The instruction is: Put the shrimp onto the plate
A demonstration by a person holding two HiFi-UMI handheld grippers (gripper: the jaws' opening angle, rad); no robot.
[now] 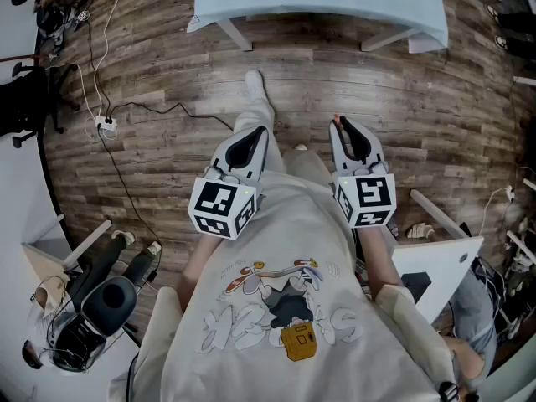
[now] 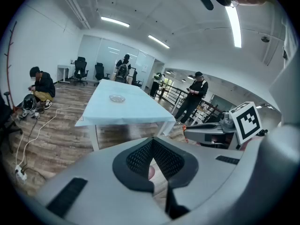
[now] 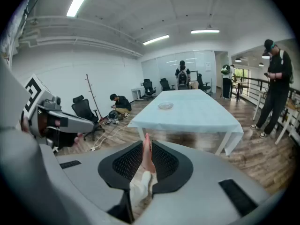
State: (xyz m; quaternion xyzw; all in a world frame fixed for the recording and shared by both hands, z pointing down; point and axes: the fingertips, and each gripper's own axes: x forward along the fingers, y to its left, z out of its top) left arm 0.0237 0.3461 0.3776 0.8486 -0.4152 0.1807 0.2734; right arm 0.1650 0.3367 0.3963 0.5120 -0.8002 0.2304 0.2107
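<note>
Long table [image 3: 201, 118] under pale blue cloth on wood floor [image 1: 167, 74], clear plate [image 3: 165, 106] on top.

Holds a pink shrimp [image 3: 147, 157] pinched upright in the right claw [image 3: 146, 143], facing a blue-clothed bench [image 3: 199, 115] with a plate [image 3: 165, 106] near its left edge.

We're getting bright, even office light here, all from the ceiling strip lights [image 2: 233, 25]. Shadows stay soft, with just a faint dark patch under the table [image 3: 187, 111]. Both gripper views are heavy fisheye, with black corners and bent walls, and the head view bows the floor [image 1: 167, 82] planks too. Up close, the left gripper [image 2: 152, 142], right gripper [image 3: 146, 142] and the shrimp [image 3: 147, 156] it pinches look mushy. Far stuff's sharper.
</note>
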